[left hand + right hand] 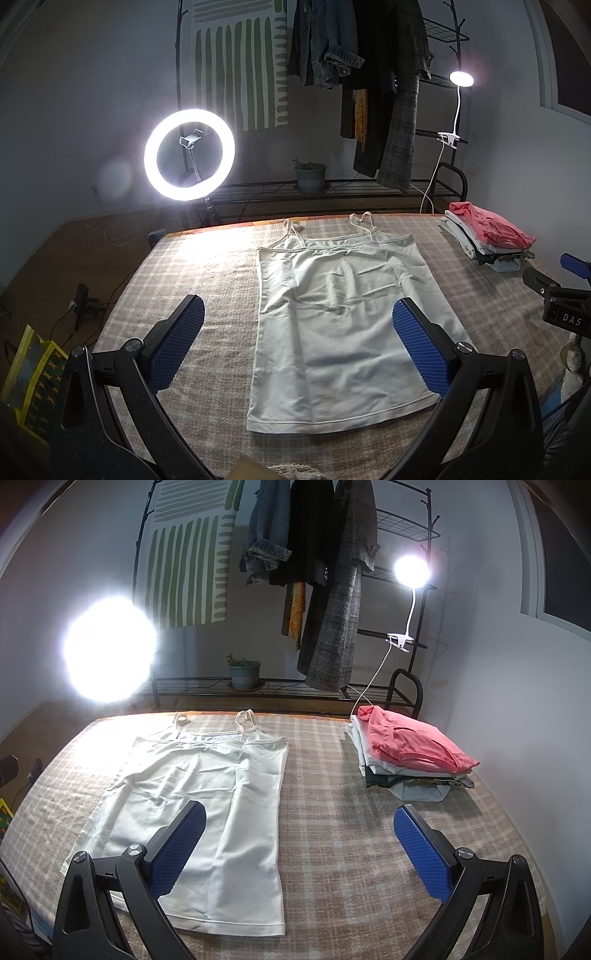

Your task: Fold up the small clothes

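Observation:
A white camisole top point(332, 325) lies flat and spread out on the checked table cover point(192, 266), straps toward the far edge. It also shows in the right wrist view point(207, 797). My left gripper point(299, 314) is open and empty, held above the top's lower half. My right gripper point(299, 819) is open and empty, above the top's right edge and the bare cover. Part of the right gripper point(565, 295) shows at the right edge of the left wrist view.
A stack of folded clothes with a pink piece on top point(410, 753) sits at the far right of the table point(487, 240). Behind the table stand a ring light point(189, 155), a clothes rack with hanging garments point(369, 92), a clip lamp point(412, 568) and a potted plant point(243, 672).

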Available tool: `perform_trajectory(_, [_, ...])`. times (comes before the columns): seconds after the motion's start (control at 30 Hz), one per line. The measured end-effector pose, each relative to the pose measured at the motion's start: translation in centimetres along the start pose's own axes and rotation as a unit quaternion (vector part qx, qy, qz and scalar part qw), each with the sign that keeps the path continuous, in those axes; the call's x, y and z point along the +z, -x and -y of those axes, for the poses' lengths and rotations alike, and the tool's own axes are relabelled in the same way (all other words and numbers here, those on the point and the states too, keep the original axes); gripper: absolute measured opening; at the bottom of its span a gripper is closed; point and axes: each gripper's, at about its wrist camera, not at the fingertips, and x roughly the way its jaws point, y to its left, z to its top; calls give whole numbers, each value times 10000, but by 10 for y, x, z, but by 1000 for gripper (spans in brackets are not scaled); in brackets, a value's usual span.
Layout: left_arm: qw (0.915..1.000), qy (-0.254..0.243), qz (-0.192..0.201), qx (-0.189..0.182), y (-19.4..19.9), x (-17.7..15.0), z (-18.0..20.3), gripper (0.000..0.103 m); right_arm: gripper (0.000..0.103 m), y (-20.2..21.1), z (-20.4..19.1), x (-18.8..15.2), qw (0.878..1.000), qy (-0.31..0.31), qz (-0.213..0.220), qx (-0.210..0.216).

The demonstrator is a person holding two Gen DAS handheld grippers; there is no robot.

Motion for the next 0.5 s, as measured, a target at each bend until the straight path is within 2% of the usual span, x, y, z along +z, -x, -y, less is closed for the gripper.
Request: perform_trajectory(0.5, [9993,94,-274,238,-12,-13,-24,103,103,-4,-29,14,9997,128,24,218])
